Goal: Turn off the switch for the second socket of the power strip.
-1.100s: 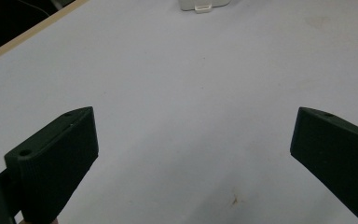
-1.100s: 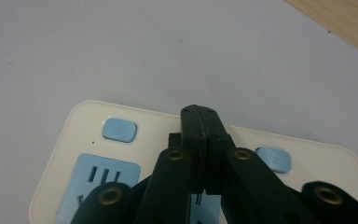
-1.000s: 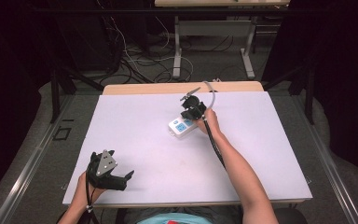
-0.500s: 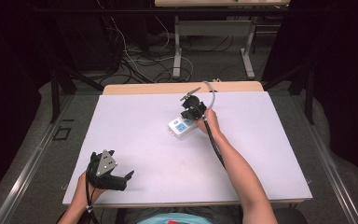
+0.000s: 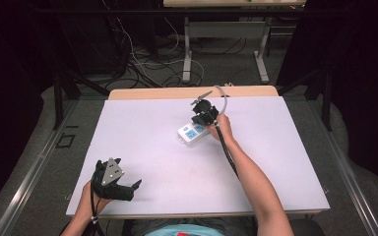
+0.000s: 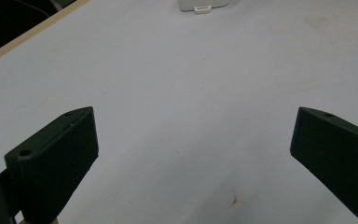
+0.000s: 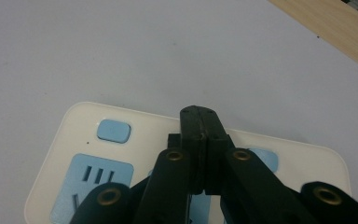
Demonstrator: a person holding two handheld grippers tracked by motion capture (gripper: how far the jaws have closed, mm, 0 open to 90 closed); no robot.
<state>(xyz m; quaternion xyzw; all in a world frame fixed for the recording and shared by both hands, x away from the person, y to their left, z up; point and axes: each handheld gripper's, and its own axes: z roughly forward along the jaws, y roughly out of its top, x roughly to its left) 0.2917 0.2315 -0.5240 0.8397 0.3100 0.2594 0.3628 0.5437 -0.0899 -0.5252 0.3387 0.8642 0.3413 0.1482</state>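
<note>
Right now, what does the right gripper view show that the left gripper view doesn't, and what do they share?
Right gripper view: the right gripper with its fingers pressed together, poised over the face of the white power strip, whose blue socket and small blue button are plain to see, plus the wooden table edge.

Left gripper view: the left gripper with its fingers spread wide and nothing between them, and a small stain on the sheet.

Both: the white table sheet and the power strip, here just its near end at the top edge.

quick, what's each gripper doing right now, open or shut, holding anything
left gripper: open, jaws wide apart, nothing between them, low over the table.
right gripper: shut, jaws pressed together over the white power strip, nothing held.
</note>
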